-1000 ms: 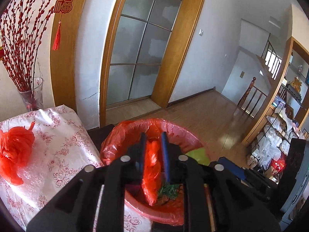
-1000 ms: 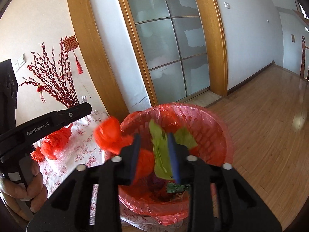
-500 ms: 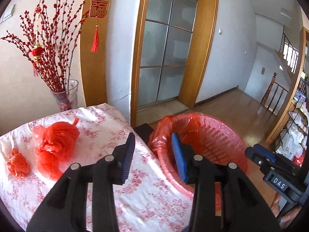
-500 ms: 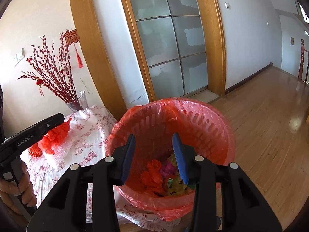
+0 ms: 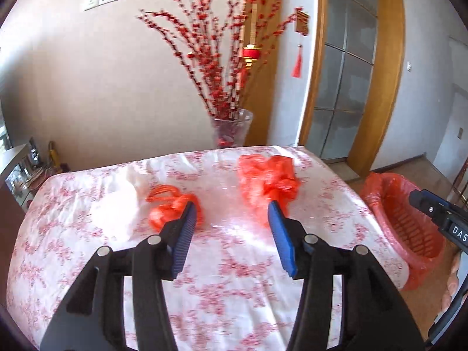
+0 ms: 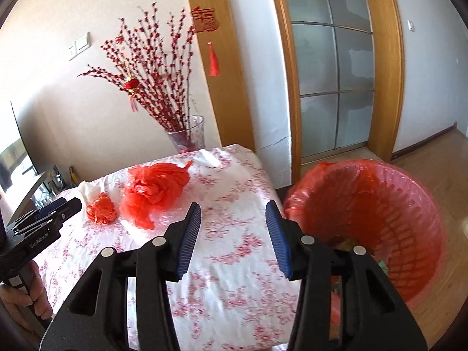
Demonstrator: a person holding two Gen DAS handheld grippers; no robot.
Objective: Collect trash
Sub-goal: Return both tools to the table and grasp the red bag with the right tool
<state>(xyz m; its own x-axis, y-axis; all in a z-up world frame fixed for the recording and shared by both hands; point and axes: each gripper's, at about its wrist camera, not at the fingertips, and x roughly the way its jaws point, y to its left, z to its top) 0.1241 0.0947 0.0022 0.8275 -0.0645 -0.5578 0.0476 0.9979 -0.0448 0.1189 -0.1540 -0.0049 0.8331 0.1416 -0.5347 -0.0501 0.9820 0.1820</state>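
A large crumpled red plastic bag (image 5: 267, 180) (image 6: 156, 188) and a small red bag bundle (image 5: 172, 206) (image 6: 101, 209) lie on the table with the floral cloth (image 5: 222, 266) (image 6: 234, 269). A white crumpled piece (image 5: 117, 204) (image 6: 87, 188) lies left of the small bundle. My left gripper (image 5: 232, 213) is open and empty above the table, pointing between the two red bags. My right gripper (image 6: 232, 215) is open and empty over the table's right edge. The red-lined trash basket (image 6: 377, 213) (image 5: 400, 219) stands on the floor at the table's right and holds trash.
A glass vase (image 5: 231, 130) (image 6: 187, 136) with red blossom branches stands at the table's far edge by the wall. A glass door with a wooden frame (image 6: 336, 73) is behind the basket. A low cabinet (image 5: 17, 169) stands at far left.
Both grippers let their trash drop into the basket and opened wide. Both have swung left from the basket toward the table; the left one now faces the red bags.
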